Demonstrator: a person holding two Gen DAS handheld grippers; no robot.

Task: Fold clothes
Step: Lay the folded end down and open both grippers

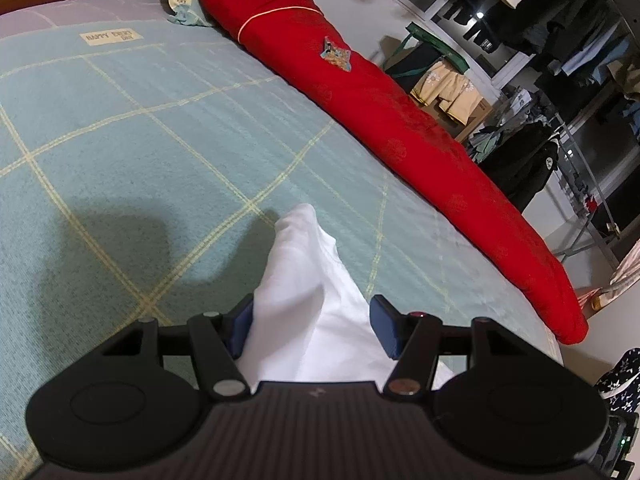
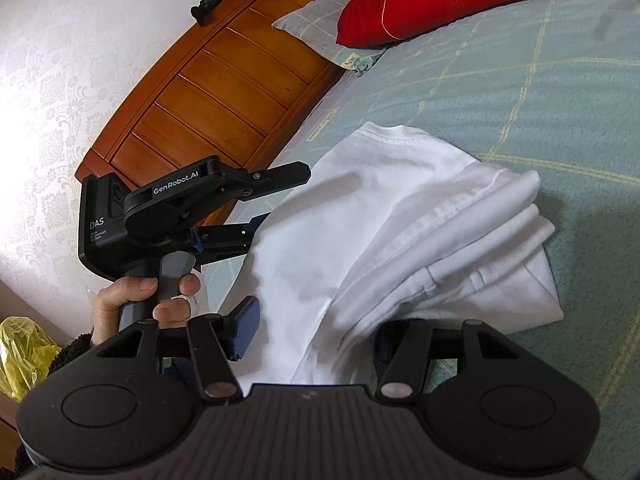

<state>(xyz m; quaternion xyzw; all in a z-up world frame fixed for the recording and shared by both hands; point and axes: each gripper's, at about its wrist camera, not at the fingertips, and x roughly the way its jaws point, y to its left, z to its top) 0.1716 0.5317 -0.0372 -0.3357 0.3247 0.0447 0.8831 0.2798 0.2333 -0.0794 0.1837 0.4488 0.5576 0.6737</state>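
While both jaws stand wide, the left hand-held gripper and right hand-held gripper straddle the white shirt bunched on the bed; a hand grips the left handle.

The left gripper hangs over a teal plaid bedspread, its 2 blue-padded fingers spread with a white garment bunched between them (whether the pads press it is unclear). A long red quilt roll lies along the bed's far edge.
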